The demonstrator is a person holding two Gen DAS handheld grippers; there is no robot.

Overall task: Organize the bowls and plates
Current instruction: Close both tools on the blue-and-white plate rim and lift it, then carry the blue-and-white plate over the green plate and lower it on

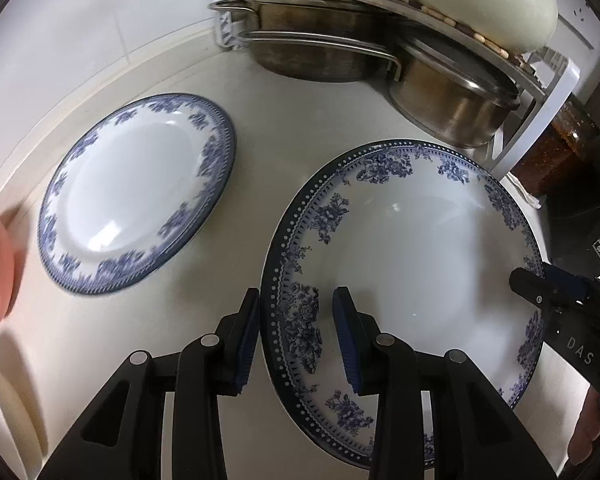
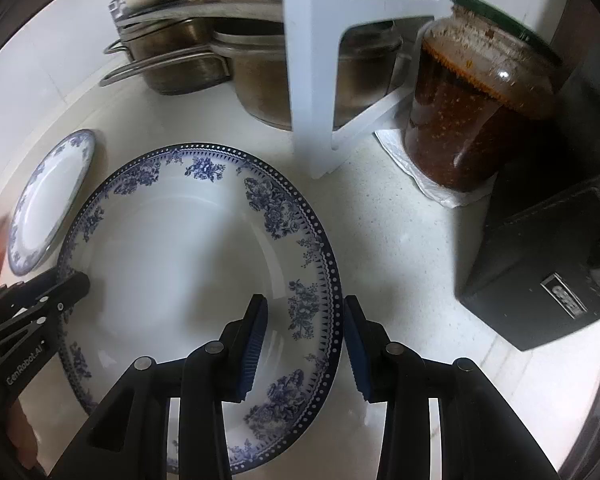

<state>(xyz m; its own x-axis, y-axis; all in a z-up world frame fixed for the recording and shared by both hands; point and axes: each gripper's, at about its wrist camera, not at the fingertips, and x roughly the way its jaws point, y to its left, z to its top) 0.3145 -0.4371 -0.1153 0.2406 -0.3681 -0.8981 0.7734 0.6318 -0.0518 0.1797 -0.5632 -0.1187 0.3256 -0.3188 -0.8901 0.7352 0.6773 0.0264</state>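
Our big plate (image 1: 412,264) sits on the pale counter (image 1: 260,128) before the pots (image 1: 312,40), its rim straddled on opposite sides by the left gripper (image 1: 296,340) and right gripper (image 2: 304,344). Whether the pads actually bite, we cannot tell. We should squeeze evenly and lift level; glazed china is slick. A smaller, matching plate (image 1: 136,192) lies alongside.

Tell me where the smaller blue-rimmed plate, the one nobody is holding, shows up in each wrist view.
Left wrist view: the smaller plate lies left of centre, flat on the counter, apart from the big plate.
Right wrist view: the same plate sits at the far left edge, beyond the big plate's rim.
Shared landmark: the stacked steel pots at the top.
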